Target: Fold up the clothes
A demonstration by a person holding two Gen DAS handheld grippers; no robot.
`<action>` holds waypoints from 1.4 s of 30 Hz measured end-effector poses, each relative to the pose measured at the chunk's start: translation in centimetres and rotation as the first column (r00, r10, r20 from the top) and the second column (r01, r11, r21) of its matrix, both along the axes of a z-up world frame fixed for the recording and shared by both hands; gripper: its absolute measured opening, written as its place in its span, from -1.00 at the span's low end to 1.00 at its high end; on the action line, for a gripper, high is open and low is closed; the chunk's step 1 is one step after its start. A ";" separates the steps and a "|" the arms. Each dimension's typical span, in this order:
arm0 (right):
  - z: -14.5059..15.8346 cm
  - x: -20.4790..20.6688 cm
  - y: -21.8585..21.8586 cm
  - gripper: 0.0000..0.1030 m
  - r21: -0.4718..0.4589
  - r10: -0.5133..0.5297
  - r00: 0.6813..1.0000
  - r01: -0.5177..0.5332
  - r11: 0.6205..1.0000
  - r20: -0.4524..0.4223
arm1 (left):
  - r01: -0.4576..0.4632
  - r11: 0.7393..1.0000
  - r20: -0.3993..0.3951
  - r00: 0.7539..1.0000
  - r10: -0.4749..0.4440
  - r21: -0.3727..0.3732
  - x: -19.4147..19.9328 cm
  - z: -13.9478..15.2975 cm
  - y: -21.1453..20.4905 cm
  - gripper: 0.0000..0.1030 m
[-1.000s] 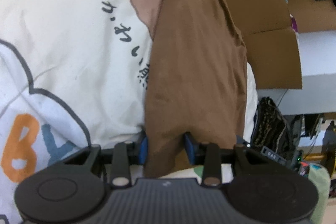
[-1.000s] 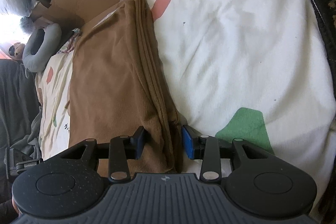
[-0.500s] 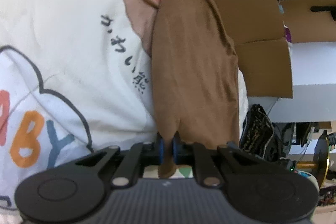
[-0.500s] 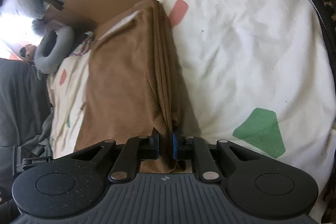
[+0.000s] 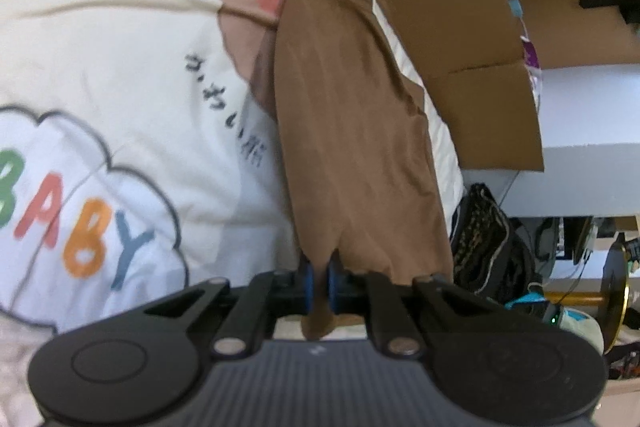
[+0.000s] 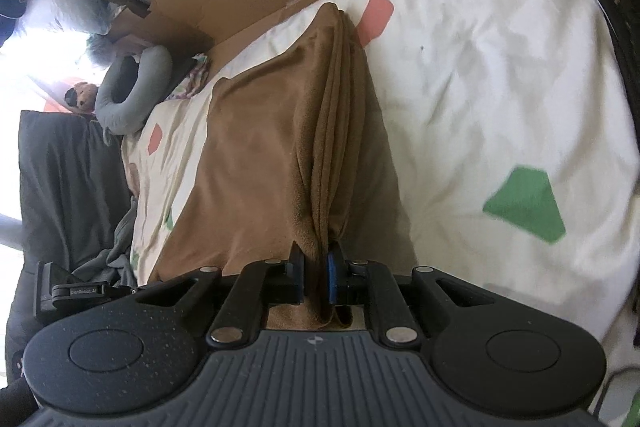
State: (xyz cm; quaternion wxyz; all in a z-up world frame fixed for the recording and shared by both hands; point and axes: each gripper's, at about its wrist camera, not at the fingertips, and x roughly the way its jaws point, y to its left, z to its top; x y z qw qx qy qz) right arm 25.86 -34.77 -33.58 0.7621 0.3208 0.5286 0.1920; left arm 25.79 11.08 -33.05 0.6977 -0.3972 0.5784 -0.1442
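A brown garment [image 5: 352,131] lies folded in a long strip on a cream printed bedcover [image 5: 120,67]. My left gripper [image 5: 319,285] is shut on its near corner, the cloth pinched between the blue pads and lifted off the bed. In the right wrist view the same brown garment [image 6: 260,155] stretches away from me with its layered edge [image 6: 340,131] bunched upward. My right gripper [image 6: 316,281] is shut on that near corner, the fabric raised between its pads.
Flattened cardboard [image 5: 460,27] stands along the far side of the bed. A dark patterned cloth [image 5: 488,239] hangs off the bed's edge. A grey neck pillow [image 6: 132,91] and a black cloth [image 6: 68,187] lie at the left in the right wrist view.
Both grippers closed on the near corners of the brown garment and rose, pulling that end up off the bedcover.
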 end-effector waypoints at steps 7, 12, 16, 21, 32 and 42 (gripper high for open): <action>0.1 -2.6 0.3 -0.83 0.024 0.030 0.999 -0.029 0.999 -0.045 | 0.019 1.000 -0.051 0.999 -0.019 0.011 -2.5 0.4 0.3 -0.87; -0.2 -4.6 0.9 -0.83 0.040 0.073 0.995 -0.070 0.997 -0.074 | 0.037 0.999 -0.078 0.996 -0.035 0.028 -3.9 0.7 1.2 -0.87; -0.7 -5.5 1.3 -0.83 0.035 0.090 0.991 -0.087 0.996 -0.097 | 0.038 0.999 -0.093 0.995 -0.035 0.039 -4.5 0.3 1.7 -0.87; -1.5 -6.3 2.0 -0.83 0.031 0.111 0.986 -0.108 0.994 -0.120 | 0.038 0.997 -0.120 0.992 -0.030 0.064 -5.2 -0.6 2.6 -0.88; -1.8 -6.6 1.6 -0.73 -0.014 0.120 0.981 -0.124 0.992 -0.153 | 0.098 0.980 -0.136 0.988 -0.074 0.176 -5.1 -0.5 3.0 -0.78; 0.3 -5.0 1.0 -0.09 -0.028 0.118 0.991 -0.120 0.992 -0.062 | 0.049 0.978 -0.063 0.997 -0.037 0.201 -1.9 0.6 3.4 -0.34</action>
